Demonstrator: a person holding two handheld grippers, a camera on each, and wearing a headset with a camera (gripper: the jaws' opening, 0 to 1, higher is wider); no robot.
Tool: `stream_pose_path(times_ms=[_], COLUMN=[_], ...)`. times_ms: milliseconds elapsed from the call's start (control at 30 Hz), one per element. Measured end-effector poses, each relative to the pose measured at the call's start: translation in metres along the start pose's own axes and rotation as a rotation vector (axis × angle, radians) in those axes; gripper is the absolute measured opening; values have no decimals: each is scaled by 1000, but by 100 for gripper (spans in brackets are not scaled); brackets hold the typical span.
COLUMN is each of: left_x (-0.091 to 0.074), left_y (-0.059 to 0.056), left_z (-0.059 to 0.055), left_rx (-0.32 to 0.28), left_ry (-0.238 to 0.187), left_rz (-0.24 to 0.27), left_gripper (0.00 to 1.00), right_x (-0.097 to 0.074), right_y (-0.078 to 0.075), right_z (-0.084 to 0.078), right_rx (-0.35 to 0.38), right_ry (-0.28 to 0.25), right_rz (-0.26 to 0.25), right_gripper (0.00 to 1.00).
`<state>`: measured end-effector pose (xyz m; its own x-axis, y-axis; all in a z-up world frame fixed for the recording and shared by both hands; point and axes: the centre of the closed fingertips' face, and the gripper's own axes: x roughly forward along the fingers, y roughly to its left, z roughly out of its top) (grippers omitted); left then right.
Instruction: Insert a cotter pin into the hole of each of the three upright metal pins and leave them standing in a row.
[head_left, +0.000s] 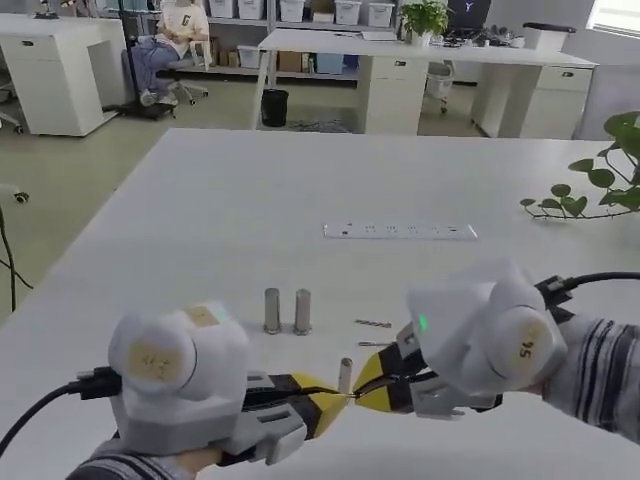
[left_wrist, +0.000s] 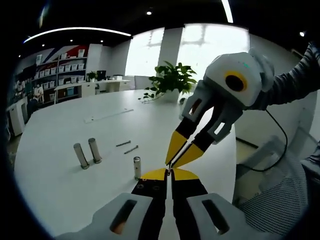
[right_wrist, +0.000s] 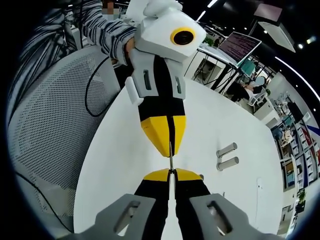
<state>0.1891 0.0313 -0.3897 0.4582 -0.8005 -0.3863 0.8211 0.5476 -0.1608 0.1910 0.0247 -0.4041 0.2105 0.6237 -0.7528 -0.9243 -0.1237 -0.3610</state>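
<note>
Left gripper (head_left: 335, 398) and right gripper (head_left: 360, 388) of mine meet tip to tip low over the white workbench (head_left: 300, 190), their yellow jaw ends almost touching. Both sets of jaws are pressed narrow. A thin metal cotter pin (right_wrist: 170, 161) runs between them, one end nipped in each. The right gripper view makes this plainest: the sliver bridges the short gap from my right gripper's tips up to the left gripper's. In the head view it is barely a line.

From the head view I get the layout. A short upright silver metal pin (head_left: 345, 374) stands just behind the meeting tips, apart from the cotter pin. A pair of upright silver pins (head_left: 272, 310) stands side by side farther back on the left. Two spare cotter pins (head_left: 372, 323) lie flat to their right. A long white power strip (head_left: 400, 231) lies beyond, mid-bench.

The left gripper view puts the nearest pin just left of my jaws. It also adds a leafy green plant (left_wrist: 172, 80) at the far edge of the bench. The right gripper view adds a grey mesh chair (right_wrist: 50, 130) beside the bench.
</note>
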Motion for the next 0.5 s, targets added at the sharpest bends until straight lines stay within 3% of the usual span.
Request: stream_pose_path(times_ms=[300,400,500], left_x=[5,5,9], left_y=[10,20,24], left_z=[-3,-4,-8], left_rx=[9,72,95], left_ry=[-6,-9,-12], left_rz=[58,125,158], left_gripper=[4,7,10], right_x=[0,-1,0], right_y=[-11,-17,-24], right_z=[-14,-22,-33], right_rx=[19,39,52], right_ry=[48,69,101], right_rz=[-46,-70,-93], right_gripper=[0,0,0])
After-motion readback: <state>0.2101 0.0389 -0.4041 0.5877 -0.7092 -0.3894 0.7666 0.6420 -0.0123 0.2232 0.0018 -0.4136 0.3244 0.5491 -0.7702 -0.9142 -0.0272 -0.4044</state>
